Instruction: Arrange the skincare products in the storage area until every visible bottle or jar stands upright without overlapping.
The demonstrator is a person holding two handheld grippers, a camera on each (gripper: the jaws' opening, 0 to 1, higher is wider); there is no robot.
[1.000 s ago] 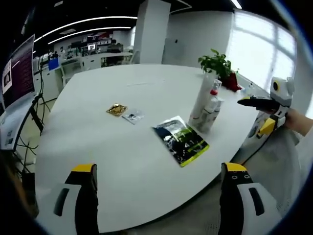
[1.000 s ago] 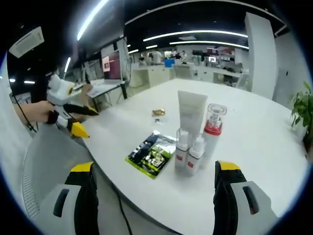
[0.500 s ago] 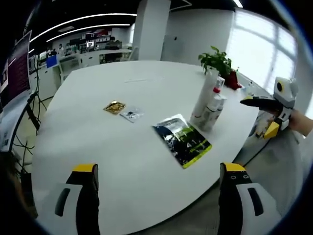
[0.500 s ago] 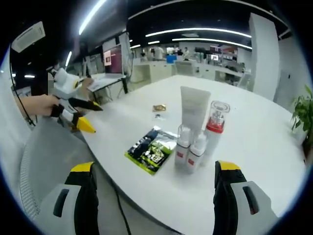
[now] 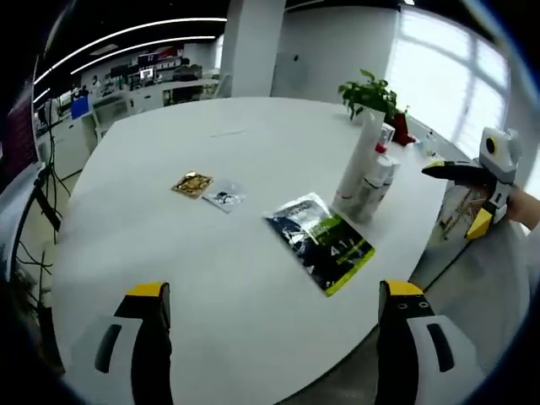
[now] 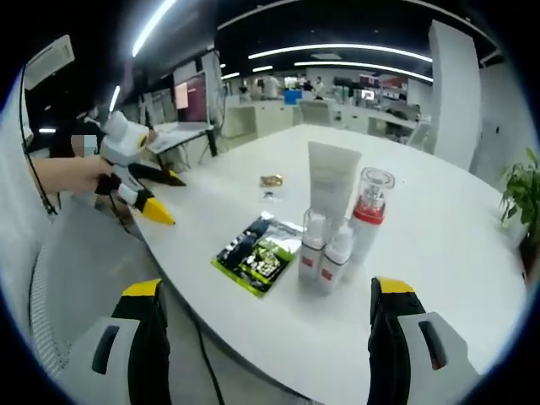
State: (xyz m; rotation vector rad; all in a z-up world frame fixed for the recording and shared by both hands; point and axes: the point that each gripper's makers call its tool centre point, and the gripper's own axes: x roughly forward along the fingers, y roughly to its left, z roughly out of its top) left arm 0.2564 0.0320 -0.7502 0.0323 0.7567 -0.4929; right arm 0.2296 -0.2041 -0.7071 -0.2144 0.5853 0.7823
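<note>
Both tongs, the left tongs (image 5: pixel 268 337) and right tongs (image 6: pixel 263 337), hang with jaws apart, empty, slightly nearer the white round surface (image 5: pixel 169 245) than a second ago. The white tube (image 6: pixel 331 181), red-collared pump bottle (image 6: pixel 368 215) and two small white bottles (image 6: pixel 325 253) stand upright, clustered by the flat green sachet (image 6: pixel 257 257); little seems left.

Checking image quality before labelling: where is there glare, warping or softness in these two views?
Left gripper view: the window is blown out and the table edge bows from fisheye. Right gripper view: ceiling light strips flare, the white tube is sharp, and the far office is soft.
</note>
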